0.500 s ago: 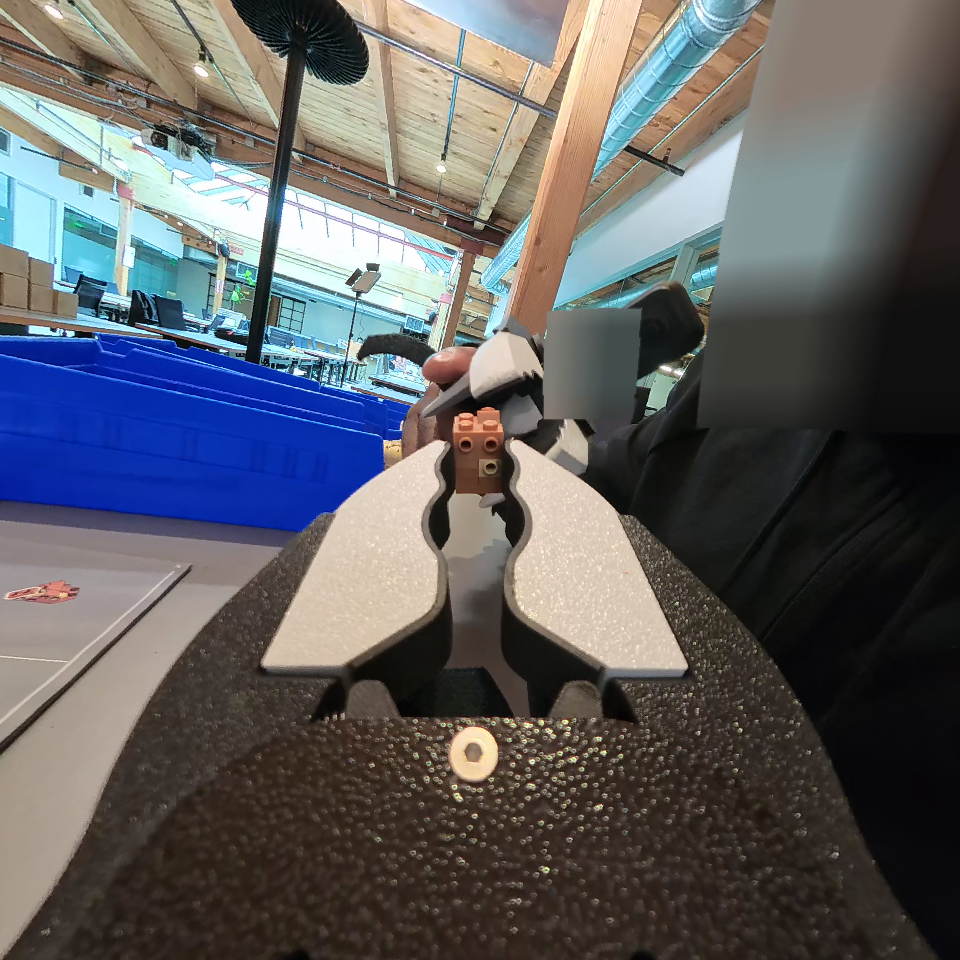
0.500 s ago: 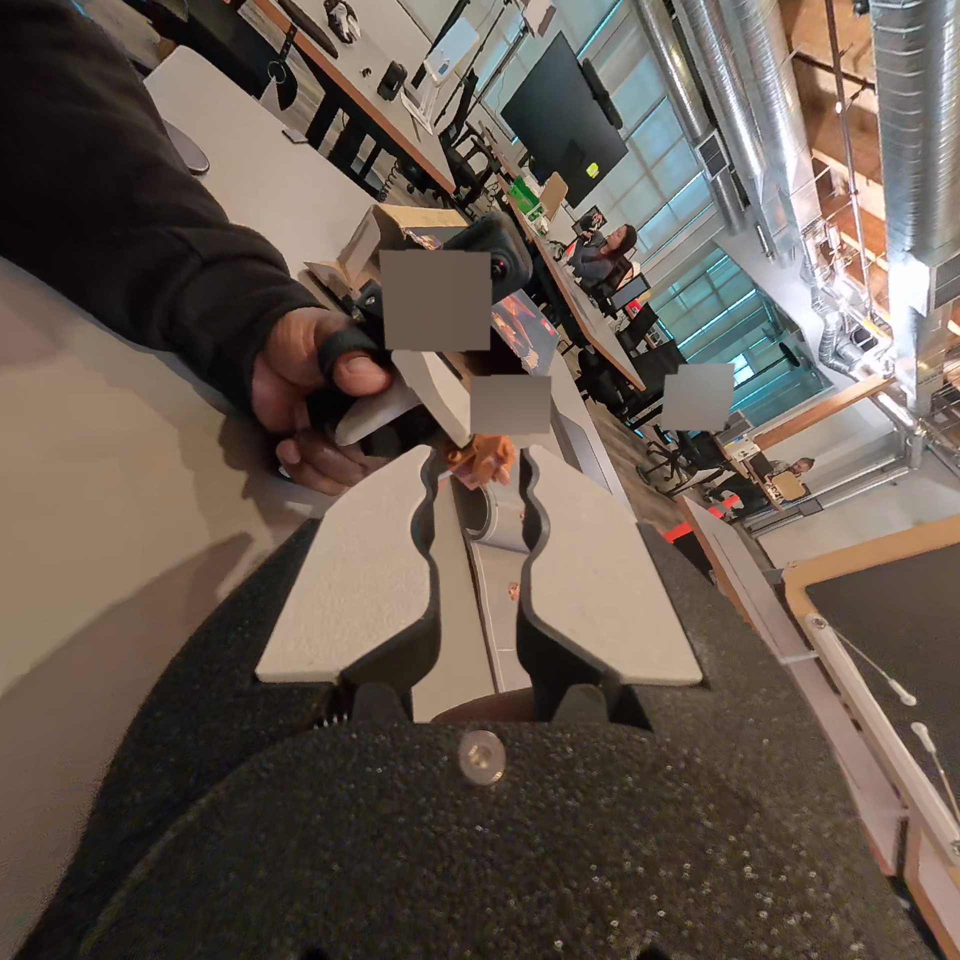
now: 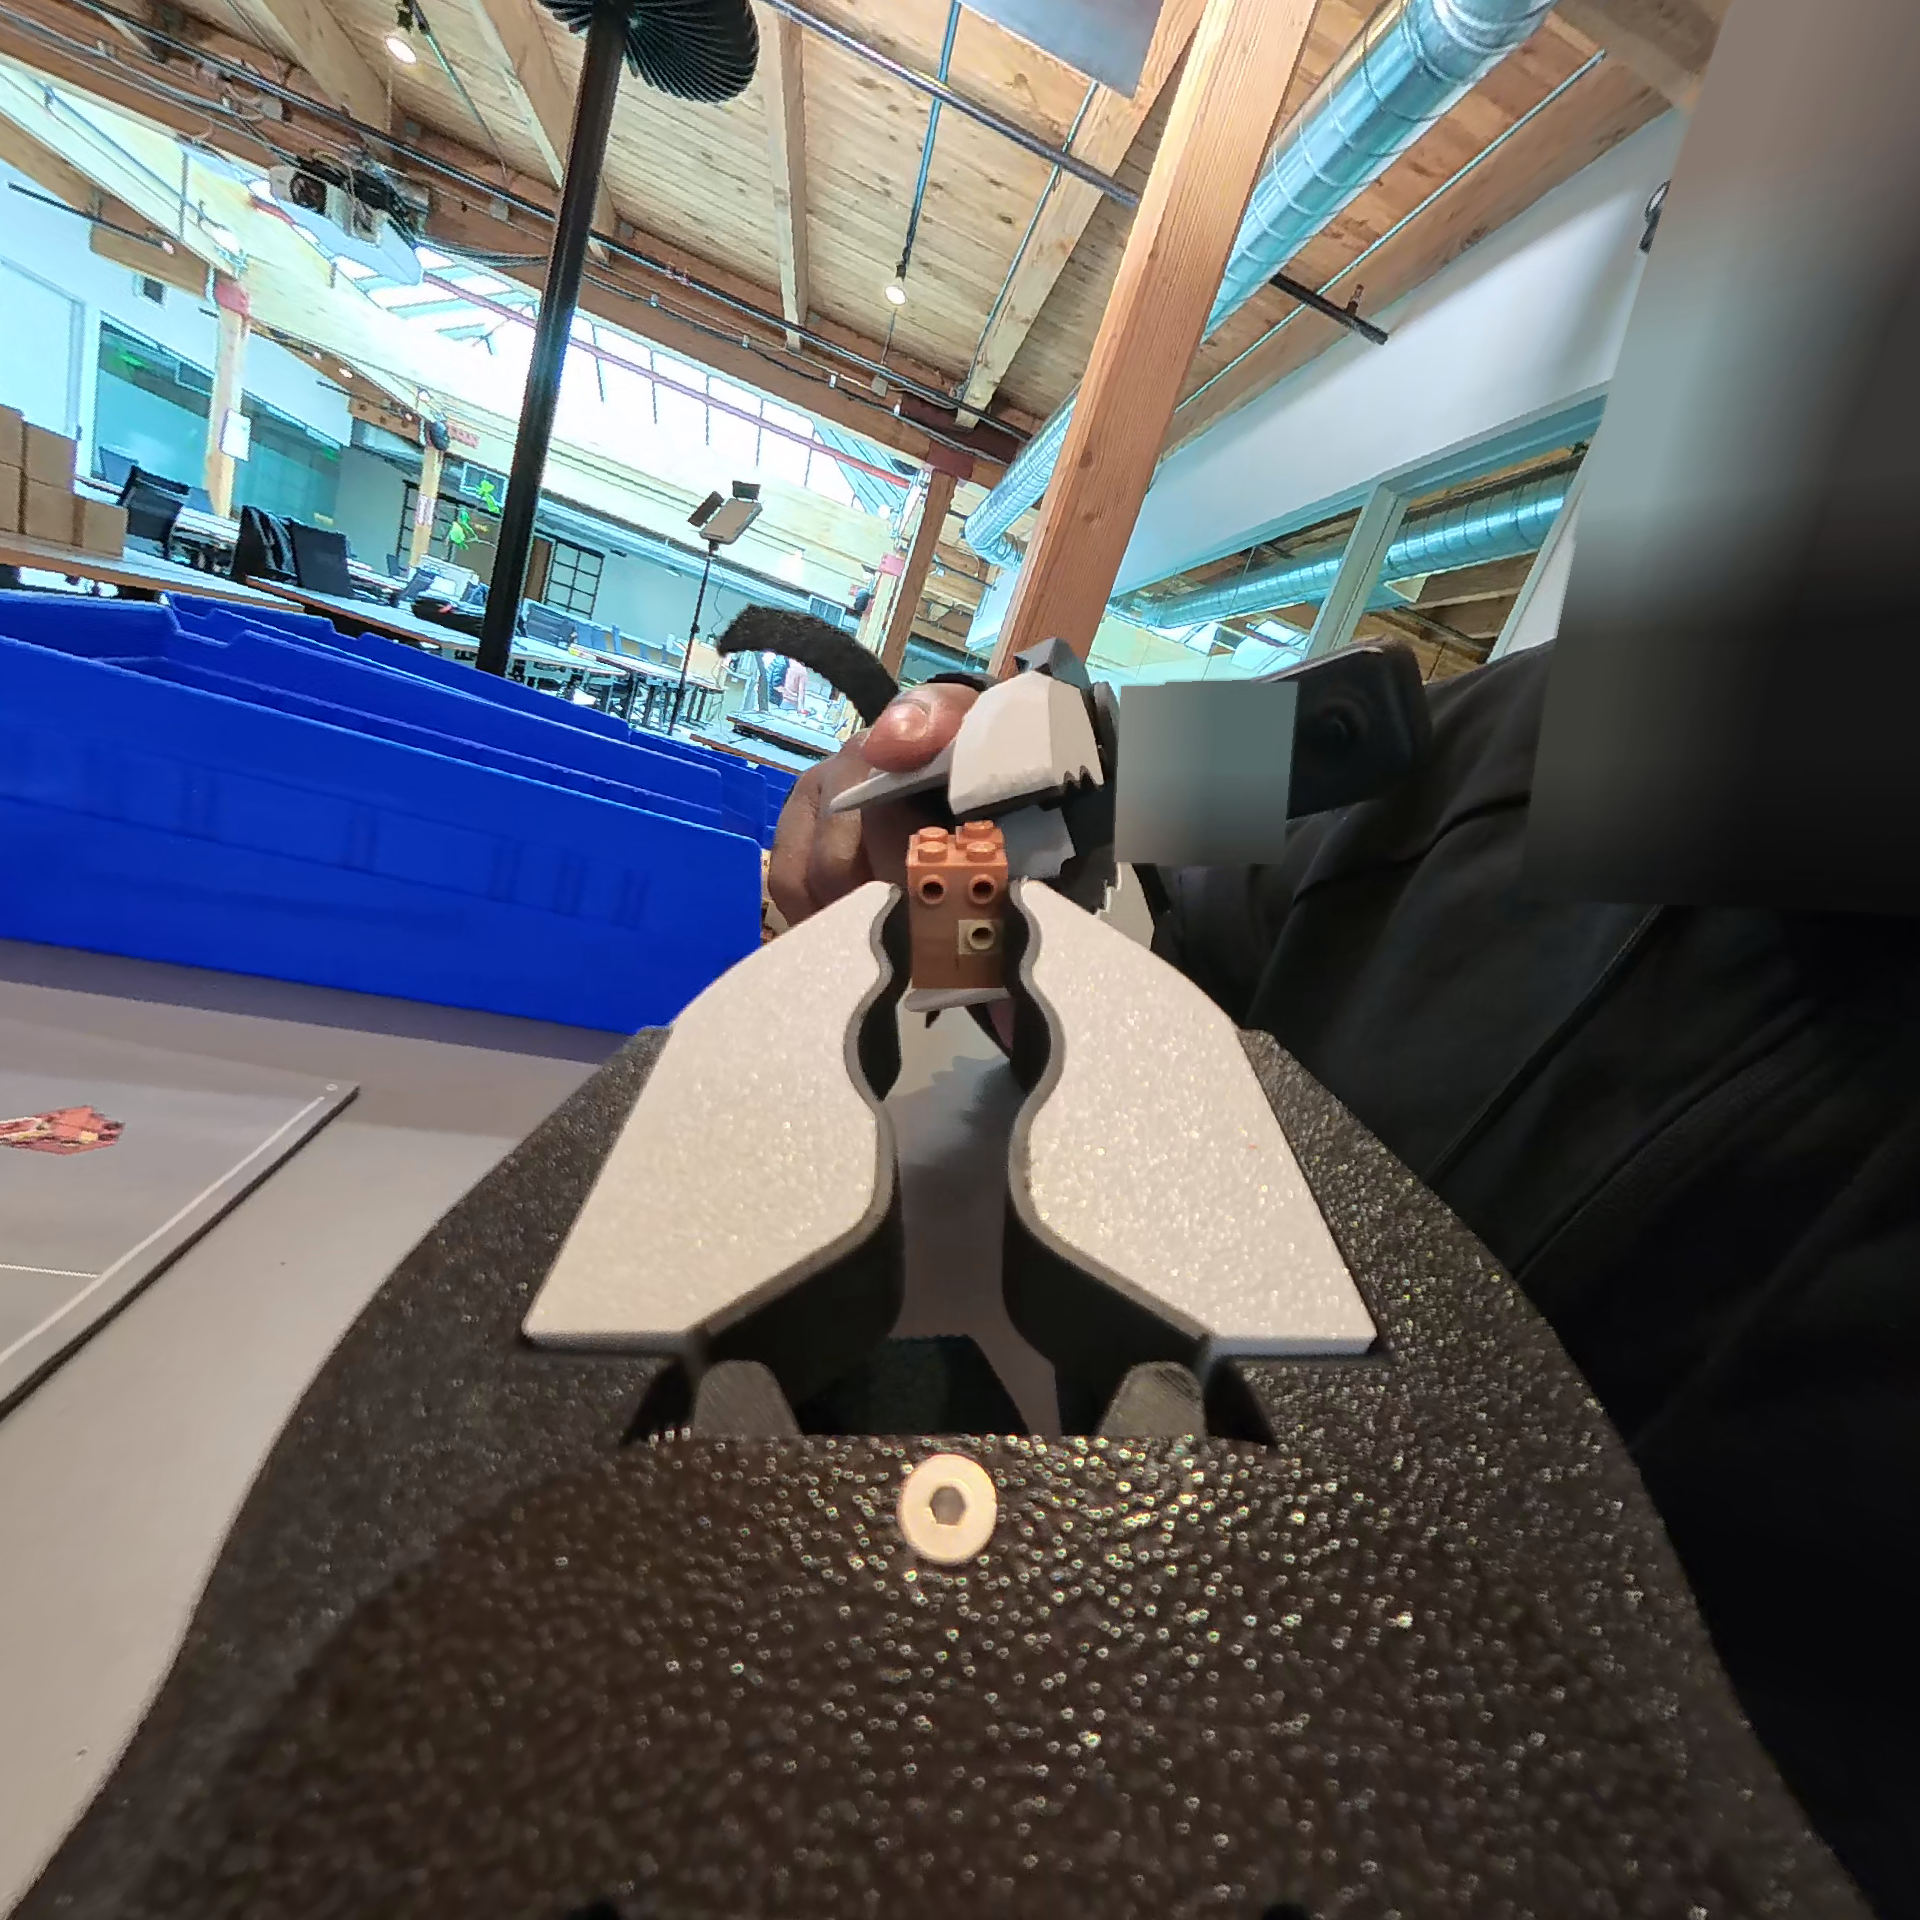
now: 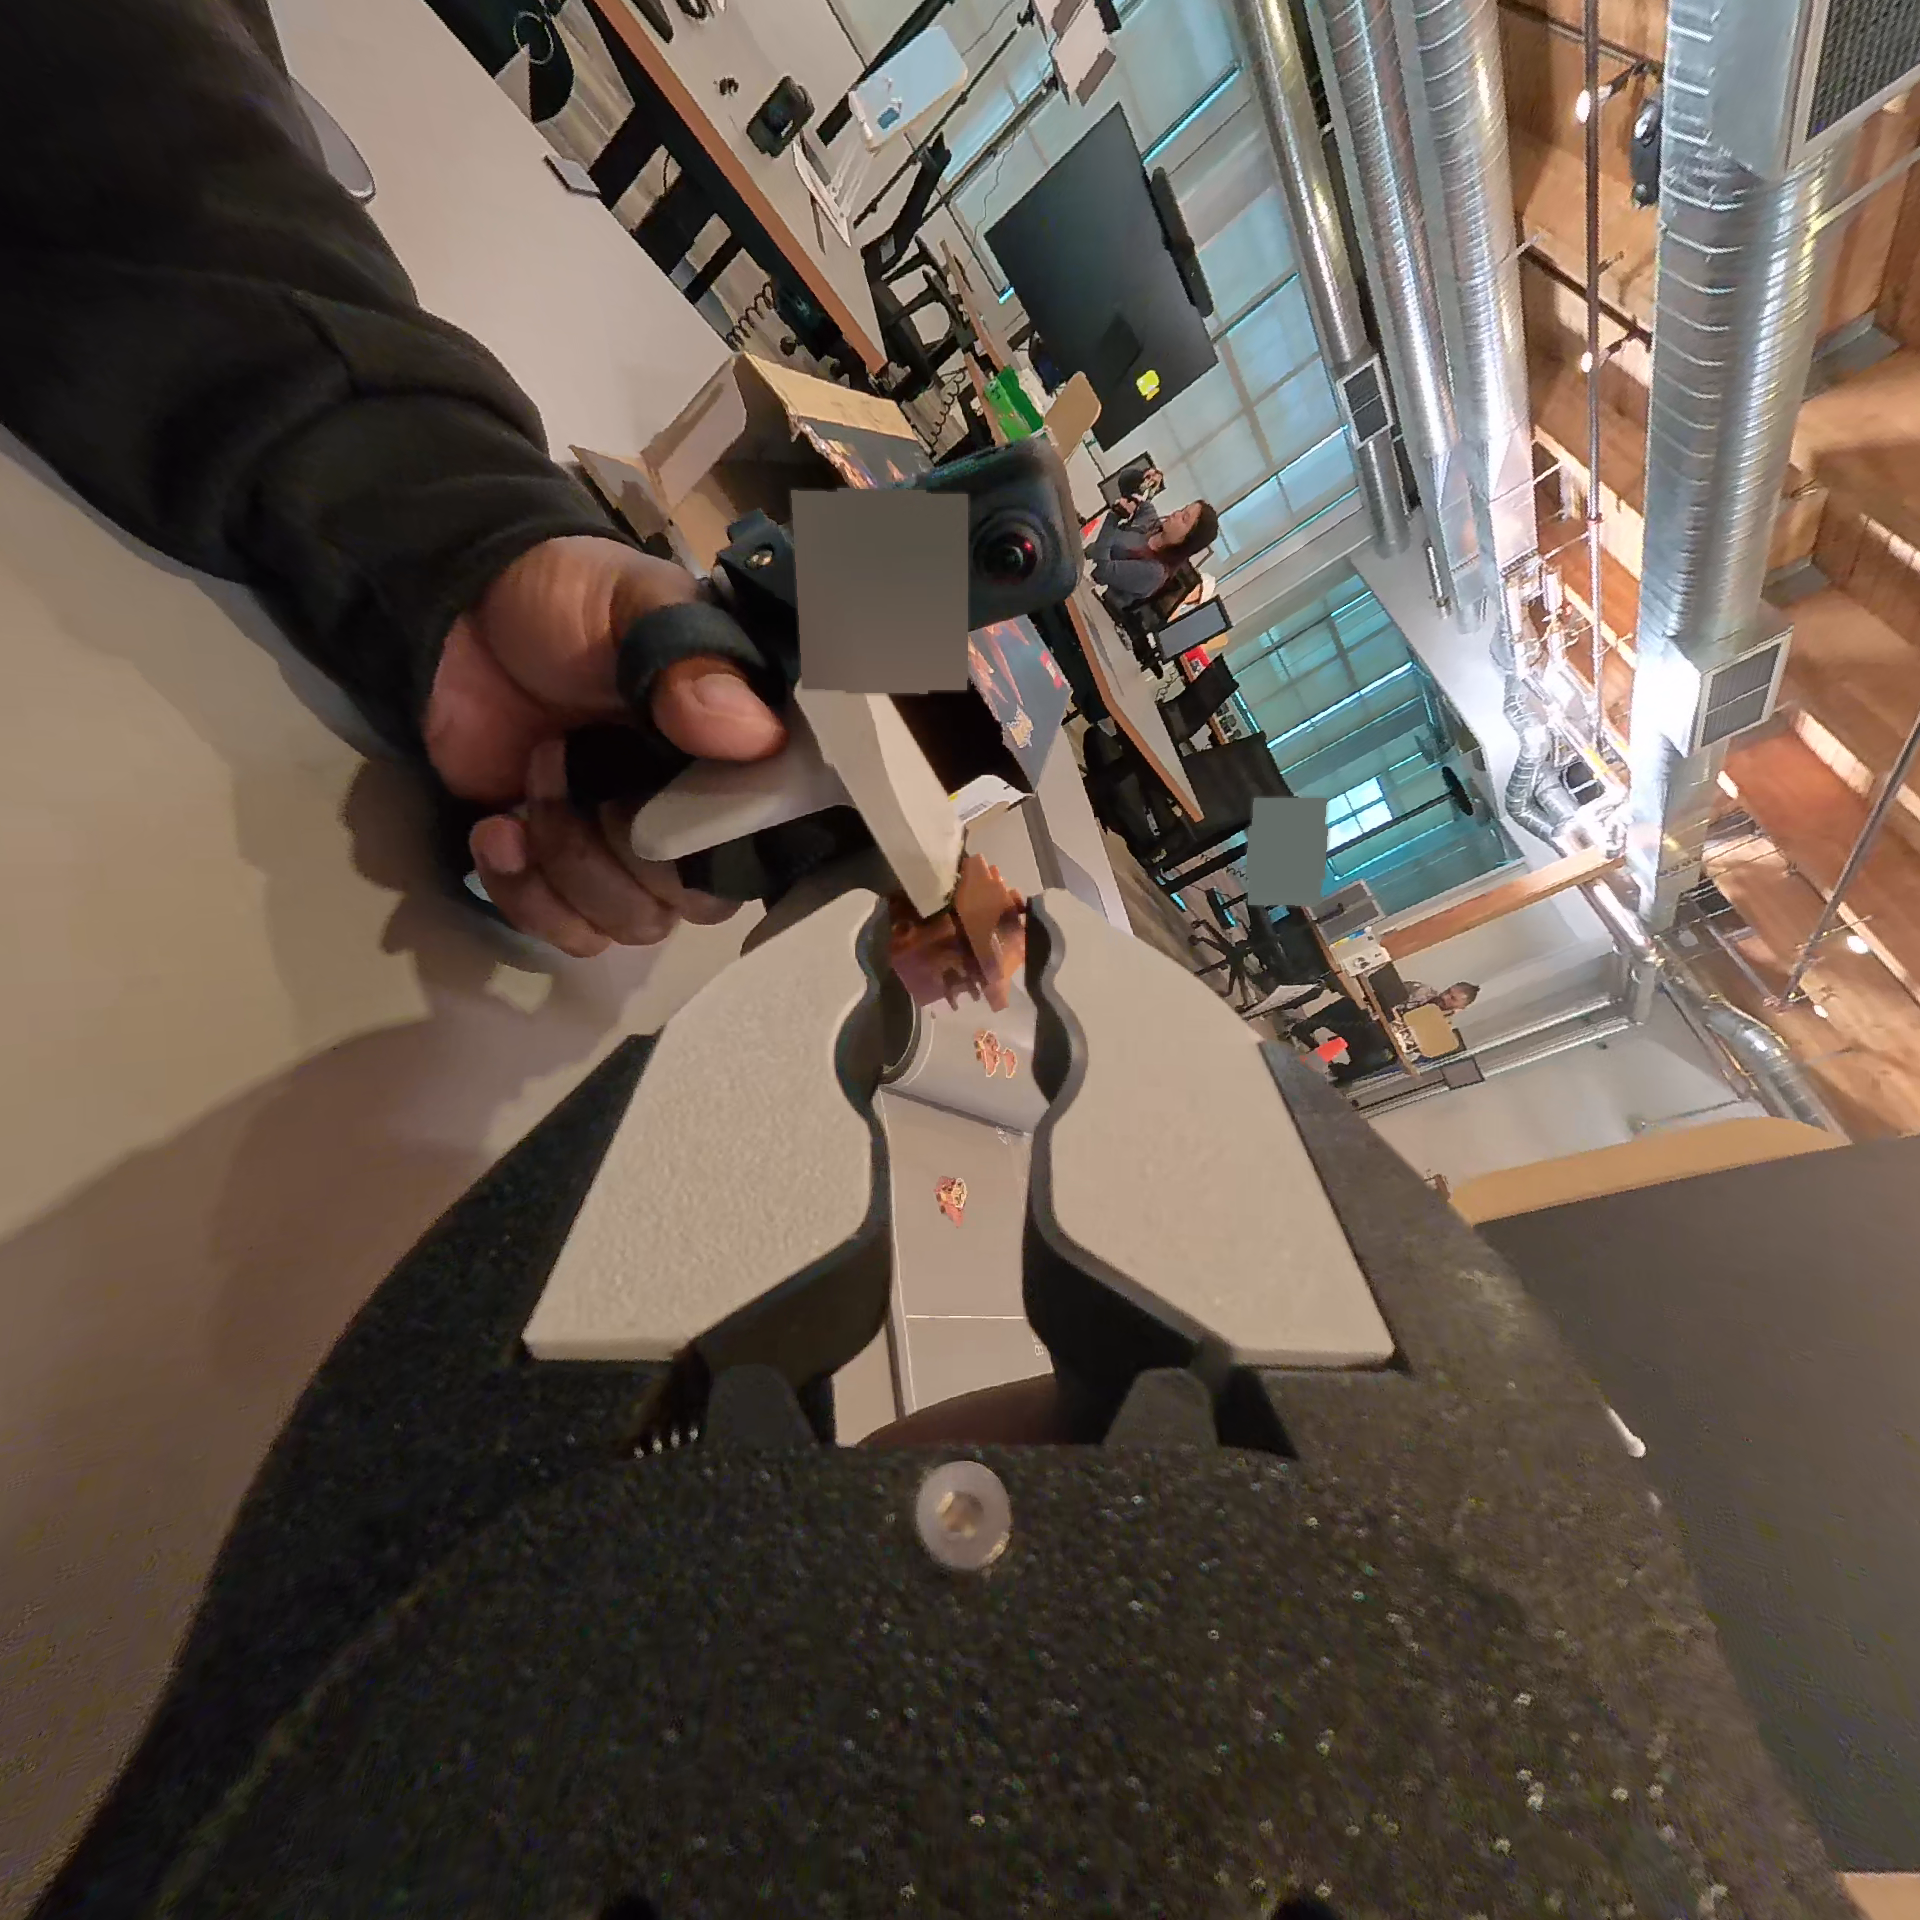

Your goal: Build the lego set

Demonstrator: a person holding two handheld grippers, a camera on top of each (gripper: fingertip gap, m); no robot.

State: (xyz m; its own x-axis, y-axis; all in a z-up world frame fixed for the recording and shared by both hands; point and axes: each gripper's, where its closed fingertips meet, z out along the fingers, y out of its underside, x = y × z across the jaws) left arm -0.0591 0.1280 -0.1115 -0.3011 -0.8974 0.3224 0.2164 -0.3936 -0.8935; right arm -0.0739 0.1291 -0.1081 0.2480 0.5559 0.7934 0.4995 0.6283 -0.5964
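Note:
A small brown brick assembly [image 3: 951, 904] with a tan side piece is held in the air between both grippers. My left gripper [image 3: 956, 920] is shut on its two sides. In the left wrist view the right gripper's fingers [image 3: 1013, 758] reach in from behind, one above the assembly and one under it. In the right wrist view the assembly [image 4: 982, 925] sits between the tips of my right gripper [image 4: 956, 920], which is shut on it. The left gripper's finger [image 4: 883, 800] presses on it from above left, held by a hand [image 4: 540, 727].
Blue bins [image 3: 312, 810] stand at the left on the grey table. A grey mat [image 3: 156, 1174] with a printed brick picture lies before them. A dark-sleeved person sits to the right [image 3: 1558, 1039]. A cardboard box [image 4: 748, 436] stands behind the left gripper. Only a small space, under 4 cm, lies between the two pairs of fingers.
My right gripper moved forward around the assembly and its jaws narrowed onto it. The left gripper kept its hold with the same grip.

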